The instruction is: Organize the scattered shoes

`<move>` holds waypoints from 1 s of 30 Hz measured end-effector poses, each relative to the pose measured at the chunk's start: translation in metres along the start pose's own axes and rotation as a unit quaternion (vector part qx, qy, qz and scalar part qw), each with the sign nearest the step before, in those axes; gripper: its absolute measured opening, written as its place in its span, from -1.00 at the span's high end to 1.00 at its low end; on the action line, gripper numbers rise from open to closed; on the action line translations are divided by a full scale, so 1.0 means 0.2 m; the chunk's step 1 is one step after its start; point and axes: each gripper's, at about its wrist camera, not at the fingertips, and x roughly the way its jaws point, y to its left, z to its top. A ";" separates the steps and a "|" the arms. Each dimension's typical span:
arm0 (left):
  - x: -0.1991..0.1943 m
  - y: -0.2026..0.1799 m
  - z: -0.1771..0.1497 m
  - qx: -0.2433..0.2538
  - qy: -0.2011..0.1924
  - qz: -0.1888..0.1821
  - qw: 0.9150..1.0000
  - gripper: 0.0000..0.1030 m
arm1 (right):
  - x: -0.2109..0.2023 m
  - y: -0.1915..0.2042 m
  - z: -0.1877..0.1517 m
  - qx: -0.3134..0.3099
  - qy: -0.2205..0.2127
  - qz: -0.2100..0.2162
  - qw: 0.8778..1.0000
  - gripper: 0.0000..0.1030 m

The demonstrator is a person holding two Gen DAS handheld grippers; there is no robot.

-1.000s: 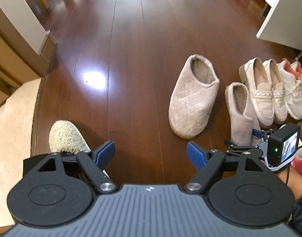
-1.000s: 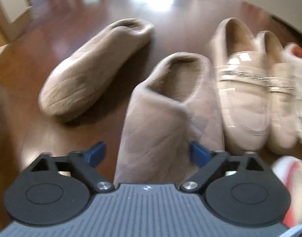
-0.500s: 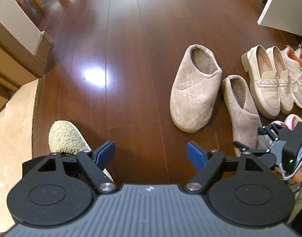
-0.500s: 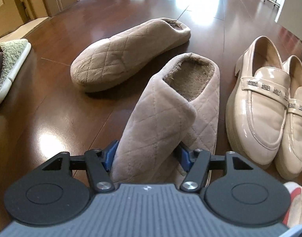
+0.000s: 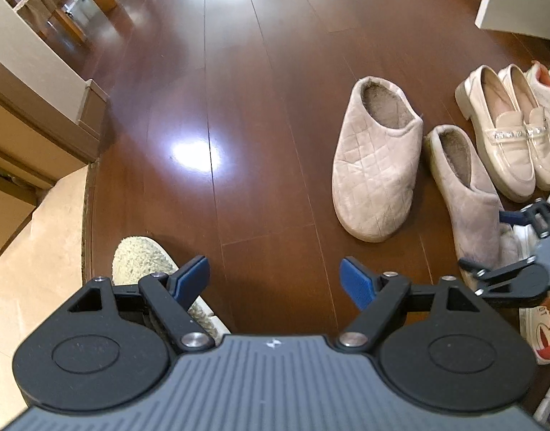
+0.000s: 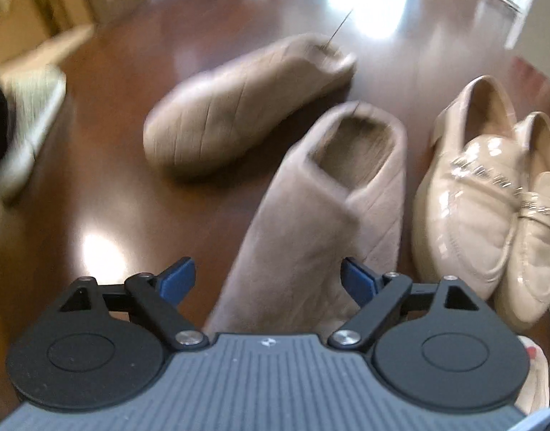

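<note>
Two beige quilted slippers lie on the dark wood floor. The far one point(image 5: 375, 165) point(image 6: 246, 107) lies at an angle. The near one point(image 5: 469, 194) point(image 6: 321, 215) lies beside a pair of cream loafers point(image 5: 505, 133) point(image 6: 469, 197). My right gripper point(image 6: 267, 280) point(image 5: 490, 240) hangs over the near slipper's toe. Its jaws are opening; the toe is between them and the left pad stands clear of it. My left gripper point(image 5: 275, 280) is open with nothing in it, above bare floor left of the slippers.
A fuzzy white slipper point(image 5: 142, 262) point(image 6: 27, 118) sits under my left gripper's left finger. White-and-coral sneakers point(image 5: 548, 86) stand right of the loafers, and a red-and-white shoe point(image 5: 541, 330) lies at the lower right. A beige step point(image 5: 41, 251) borders the floor on the left.
My right gripper pinched the near slipper's toe half a second ago; it has now let go and lifted a little. The slipper lies beside the loafers. My left gripper stayed open.
</note>
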 end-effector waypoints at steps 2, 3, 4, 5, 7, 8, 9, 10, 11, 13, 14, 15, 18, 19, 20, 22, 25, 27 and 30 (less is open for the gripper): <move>0.02 0.01 0.01 0.001 -0.010 -0.004 1.000 -0.58 | -0.10 -0.06 0.09 0.045 -0.028 -0.013 0.999 -0.67; 0.03 0.01 0.02 0.011 -0.021 -0.008 1.000 -0.58 | -0.16 -0.11 0.16 0.087 -0.048 -0.027 0.995 -0.67; 0.05 0.00 0.03 0.025 -0.034 -0.014 0.999 -0.58 | -0.18 -0.14 0.19 0.107 -0.054 -0.031 0.992 -0.67; 0.06 -0.01 0.03 0.034 -0.040 -0.020 0.998 -0.58 | -0.21 -0.17 0.23 0.135 -0.060 -0.033 0.989 -0.65; 0.13 -0.07 0.06 0.066 -0.052 -0.052 0.995 -0.58 | -0.24 -0.26 0.33 0.211 -0.073 -0.020 0.975 -0.59; 0.17 -0.10 0.08 0.074 -0.051 -0.057 0.994 -0.58 | -0.23 -0.29 0.37 0.232 -0.074 -0.012 0.970 -0.50; 0.21 -0.14 0.11 0.085 -0.049 -0.060 0.993 -0.58 | -0.20 -0.33 0.42 0.260 -0.069 0.001 0.963 -0.44; 0.24 -0.17 0.12 0.092 -0.047 -0.061 0.993 -0.58 | -0.16 -0.36 0.48 0.275 -0.059 0.011 0.960 -0.30; 0.25 -0.19 0.13 0.095 -0.045 -0.062 0.993 -0.58 | -0.12 -0.37 0.52 0.278 -0.049 0.016 0.959 -0.25; 0.26 -0.22 0.15 0.112 -0.045 -0.070 0.990 -0.58 | -0.01 -0.39 0.61 0.280 -0.034 0.025 0.959 -0.17; 0.26 -0.22 0.15 0.119 -0.048 -0.071 0.989 -0.58 | 0.05 -0.39 0.65 0.282 -0.026 0.028 0.959 -0.14; 0.26 -0.21 0.15 0.124 -0.053 -0.068 0.989 -0.58 | 0.13 -0.40 0.69 0.291 -0.013 0.033 0.956 -0.12; 0.26 -0.17 0.18 0.121 -0.064 -0.056 0.989 -0.59 | 0.32 -0.41 0.74 0.341 0.026 0.037 0.939 0.09; 0.27 -0.14 0.20 0.109 -0.060 -0.058 0.991 -0.58 | 0.39 -0.40 0.75 0.362 0.041 0.033 0.931 0.20; 0.28 -0.13 0.21 0.103 -0.056 -0.061 0.991 -0.58 | 0.45 -0.39 0.74 0.379 0.056 0.026 0.923 0.26; 0.32 -0.10 0.22 0.084 -0.042 -0.065 0.993 -0.58 | 0.58 -0.36 0.70 0.410 0.089 0.012 0.908 0.60; 0.33 -0.06 0.21 0.075 -0.034 -0.064 0.995 -0.58 | 0.59 -0.30 0.70 0.388 0.072 0.032 0.918 0.72; 0.31 -0.05 0.21 0.074 -0.039 -0.061 0.995 -0.58 | 0.54 -0.25 0.70 0.342 0.059 0.068 0.936 0.75; 0.29 -0.04 0.19 0.071 -0.044 -0.059 0.995 -0.58 | 0.43 -0.19 0.65 0.279 0.061 0.120 0.951 0.76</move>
